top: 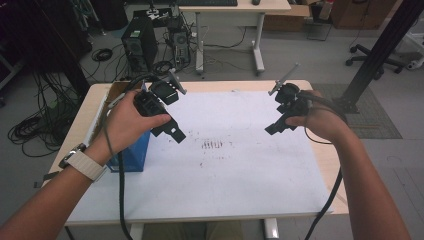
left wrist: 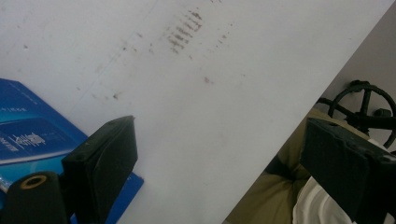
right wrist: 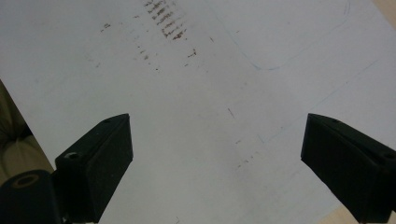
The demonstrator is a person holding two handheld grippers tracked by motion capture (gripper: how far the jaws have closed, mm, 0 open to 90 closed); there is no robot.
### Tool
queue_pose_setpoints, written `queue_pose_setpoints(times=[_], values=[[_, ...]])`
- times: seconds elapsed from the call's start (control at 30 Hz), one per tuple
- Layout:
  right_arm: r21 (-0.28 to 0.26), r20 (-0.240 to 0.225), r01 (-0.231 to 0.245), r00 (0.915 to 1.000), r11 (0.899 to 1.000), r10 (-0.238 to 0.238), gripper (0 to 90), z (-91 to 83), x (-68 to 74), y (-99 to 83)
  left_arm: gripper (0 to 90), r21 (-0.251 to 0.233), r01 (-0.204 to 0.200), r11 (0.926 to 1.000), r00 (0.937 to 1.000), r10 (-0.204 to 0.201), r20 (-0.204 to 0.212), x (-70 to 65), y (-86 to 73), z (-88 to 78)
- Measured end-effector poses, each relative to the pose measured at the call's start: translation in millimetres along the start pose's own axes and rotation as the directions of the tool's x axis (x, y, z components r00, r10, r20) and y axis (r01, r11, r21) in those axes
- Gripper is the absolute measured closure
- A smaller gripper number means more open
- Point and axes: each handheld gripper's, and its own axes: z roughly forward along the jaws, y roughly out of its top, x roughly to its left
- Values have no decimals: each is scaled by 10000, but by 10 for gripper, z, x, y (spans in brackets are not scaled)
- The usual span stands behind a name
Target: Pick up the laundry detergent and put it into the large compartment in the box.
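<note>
Both my grippers are up off the tabletop, nothing in either one.

Left gripper (top: pixel 170 131): held in my left hand (top: pixel 131 123) over the left side of the white sheet (top: pixel 240 170), jaws spread wide and empty. In the left gripper view (left wrist: pixel 219 158) the gap between the jaws shows bare sheet and its near edge running diagonally, with my khaki trousers (left wrist: pixel 261 200) past that edge.

Right gripper (top: pixel 278 126): in my right hand (top: pixel 320 120) over the right side of the sheet, near the far right corner of the tabletop. Jaws wide apart, empty too. In the right gripper view (right wrist: pixel 217 163) there is plain sheet between them, with a faint blue pen outline (right wrist: pixel 289 51) farther out.

Blue box (top: pixel 131 152): sits at the left edge of the tabletop, just under and in front of my left wrist, partly hidden by the hand. In the left gripper view it lies beside and behind the left jaw; can't tell if they touch.

Brown smudge marks (top: pixel 214 145): rows of short strokes around the middle of the sheet, between the two grippers. Also seen toward the top of both gripper views.

Watch with a pale strap (top: pixel 82 162) on my left wrist. Cables trail from both grippers off the near edge. A cardboard box (top: pixel 116 89) sits at the far left corner of the tabletop, contents too dark to tell.
</note>
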Motion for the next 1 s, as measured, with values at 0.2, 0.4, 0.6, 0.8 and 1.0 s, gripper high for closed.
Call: queue_pose_setpoints(times=[0.2, 0.4, 0.6, 0.8, 1.0], values=[[2, -18, 3, 10000, 10000, -3, 93, 16, -4, 4, 115, -10, -28, 10000, 10000, 28, 31, -2, -3, -2], [13, -37, -7, 10000, 10000, 7, 92, 26, -10, 11, 115, 43, 10, 10000, 10000, -10, 19, 13, 2, 3], [8, -19, -8, 10000, 10000, 8, 93, 21, -9, 4, 115, 14, -15, 10000, 10000, 15, 39, 1, 1, 4], [-22, -35, 5, 10000, 10000, -6, 93, 23, 4, 7, 115, -27, 14, 10000, 10000, -14, 23, -7, -2, 9], [-25, -37, -23, 10000, 10000, 23, 93, 27, 5, -10, 115, -63, 43, 10000, 10000, -43, 39, 1, -13, 7]])
